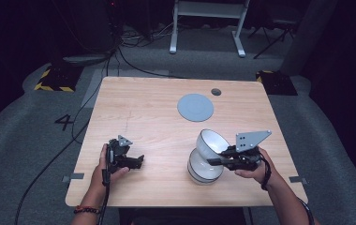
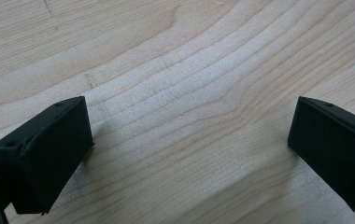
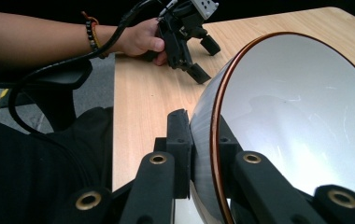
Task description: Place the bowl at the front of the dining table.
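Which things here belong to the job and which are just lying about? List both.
In the job:
- tilted bowl, rim clamped in the right gripper
- lower bowl beneath it
- right gripper

Lying about:
- grey disc
- small dark cap
- left gripper, open, idle on the table

1. Light wooden table (image 1: pixel 157 122), pale grain, standing on grey carpet (image 1: pixel 21 140).
2. Grey round disc (image 1: pixel 195 107) lying flat toward the far side.
3. Small dark round cap (image 1: pixel 216 92) just beyond the disc.
4. White bowl (image 1: pixel 203 172) resting near the front edge.
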`<state>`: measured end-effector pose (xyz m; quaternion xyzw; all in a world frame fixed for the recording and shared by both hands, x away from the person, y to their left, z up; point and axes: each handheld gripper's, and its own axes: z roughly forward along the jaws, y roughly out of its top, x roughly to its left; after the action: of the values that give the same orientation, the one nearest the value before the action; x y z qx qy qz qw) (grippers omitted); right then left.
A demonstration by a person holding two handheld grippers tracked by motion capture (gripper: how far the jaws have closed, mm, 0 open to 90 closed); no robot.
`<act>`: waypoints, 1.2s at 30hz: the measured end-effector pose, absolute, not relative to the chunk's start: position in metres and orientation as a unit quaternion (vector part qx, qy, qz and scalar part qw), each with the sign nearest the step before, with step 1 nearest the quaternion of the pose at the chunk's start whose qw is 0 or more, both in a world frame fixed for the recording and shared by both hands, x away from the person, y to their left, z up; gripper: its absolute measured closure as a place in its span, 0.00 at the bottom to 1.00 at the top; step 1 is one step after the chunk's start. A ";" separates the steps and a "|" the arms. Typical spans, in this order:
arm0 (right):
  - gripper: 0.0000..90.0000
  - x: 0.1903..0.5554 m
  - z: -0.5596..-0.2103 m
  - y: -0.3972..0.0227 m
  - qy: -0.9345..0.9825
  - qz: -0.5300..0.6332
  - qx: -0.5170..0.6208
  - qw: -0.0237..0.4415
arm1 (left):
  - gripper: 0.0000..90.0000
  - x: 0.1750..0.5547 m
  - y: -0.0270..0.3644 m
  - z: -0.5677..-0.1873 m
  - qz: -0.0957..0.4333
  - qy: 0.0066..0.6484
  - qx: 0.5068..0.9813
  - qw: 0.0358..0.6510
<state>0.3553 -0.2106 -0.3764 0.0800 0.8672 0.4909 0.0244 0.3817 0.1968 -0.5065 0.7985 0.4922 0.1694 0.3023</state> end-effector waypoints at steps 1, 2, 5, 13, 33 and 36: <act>0.92 0.356 -0.376 -0.210 0.868 0.489 0.081 0.028 | 0.00 0.382 0.197 -0.506 0.169 0.492 0.799 0.302; 0.92 0.357 -0.376 -0.210 0.869 0.488 0.081 0.029 | 0.00 0.382 0.197 -0.506 0.170 0.492 0.799 0.302; 0.92 0.358 -0.375 -0.210 0.868 0.489 0.083 0.032 | 0.00 0.382 0.197 -0.506 0.170 0.492 0.799 0.302; 0.92 0.364 -0.372 -0.211 0.866 0.489 0.092 0.048 | 0.00 0.382 0.197 -0.507 0.170 0.492 0.798 0.302; 0.92 0.386 -0.365 -0.209 0.859 0.493 0.113 0.079 | 0.00 0.382 0.197 -0.506 0.169 0.492 0.799 0.302; 0.92 0.391 -0.365 -0.206 0.862 0.485 0.117 0.087 | 0.00 0.382 0.197 -0.506 0.169 0.492 0.799 0.302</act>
<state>0.3910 -0.2061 -0.3650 0.1170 0.8624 0.4847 0.0871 0.3817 0.1969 -0.5064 0.7988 0.4919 0.1695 0.3021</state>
